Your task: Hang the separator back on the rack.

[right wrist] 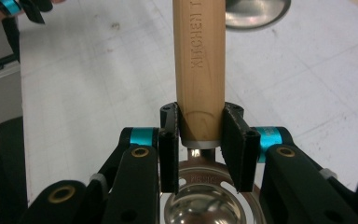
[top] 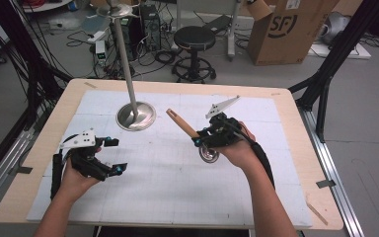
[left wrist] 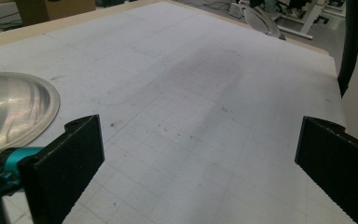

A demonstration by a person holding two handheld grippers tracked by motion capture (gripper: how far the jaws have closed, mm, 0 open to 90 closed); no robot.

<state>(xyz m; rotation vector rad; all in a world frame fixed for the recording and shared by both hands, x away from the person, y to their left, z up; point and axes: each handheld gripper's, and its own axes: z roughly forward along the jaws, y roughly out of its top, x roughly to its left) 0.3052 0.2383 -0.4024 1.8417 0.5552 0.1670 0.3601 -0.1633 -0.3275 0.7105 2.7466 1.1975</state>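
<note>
Wooden-handled ladle (right wrist: 199,70), clamped in right claw (right wrist: 200,140)

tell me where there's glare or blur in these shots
High view: soft overall, a bright sheen on the metal stand base. Left gripper view: mat sharp, stand base streaked with reflections. Right gripper view: wooden handle crisp enough to read its lettering, ladle bowl mirrors the light.
</note>
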